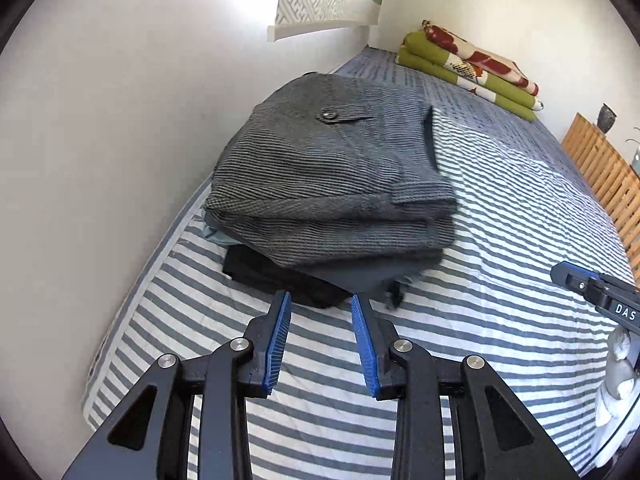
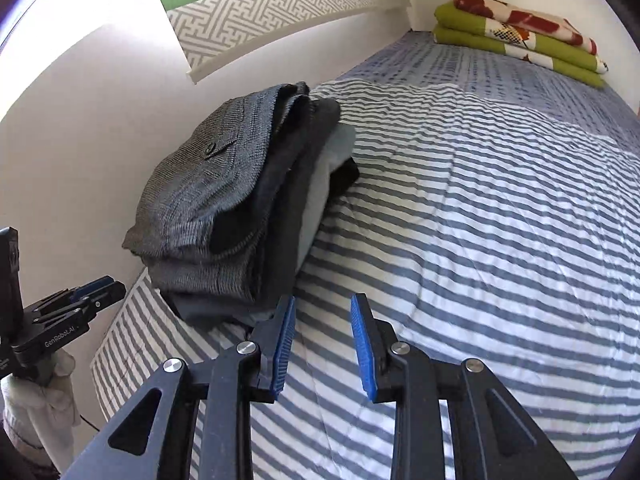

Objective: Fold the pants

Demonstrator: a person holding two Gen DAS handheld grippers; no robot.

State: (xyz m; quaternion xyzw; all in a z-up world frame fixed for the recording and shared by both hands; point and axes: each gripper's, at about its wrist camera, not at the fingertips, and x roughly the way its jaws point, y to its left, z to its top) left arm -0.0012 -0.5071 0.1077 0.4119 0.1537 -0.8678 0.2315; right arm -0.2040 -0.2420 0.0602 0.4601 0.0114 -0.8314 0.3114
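Folded grey striped pants (image 1: 332,176) with a buttoned back pocket lie on top of a stack of folded dark clothes (image 1: 304,280) on the striped bed, close to the wall. The same pants (image 2: 204,192) appear at the left of the right wrist view, topping the stack. My left gripper (image 1: 321,304) is open just in front of the stack, nothing between its blue pads. My right gripper (image 2: 323,306) is open too, over the bedspread at the stack's near right corner, empty. Each gripper shows at the edge of the other's view, held by a gloved hand (image 2: 44,396).
The striped bedspread (image 2: 480,220) stretches away to the right. A folded green and red blanket (image 1: 472,64) lies at the far end of the bed. A white wall (image 1: 100,140) runs along the left. A wooden slatted frame (image 1: 604,168) borders the bed's right side.
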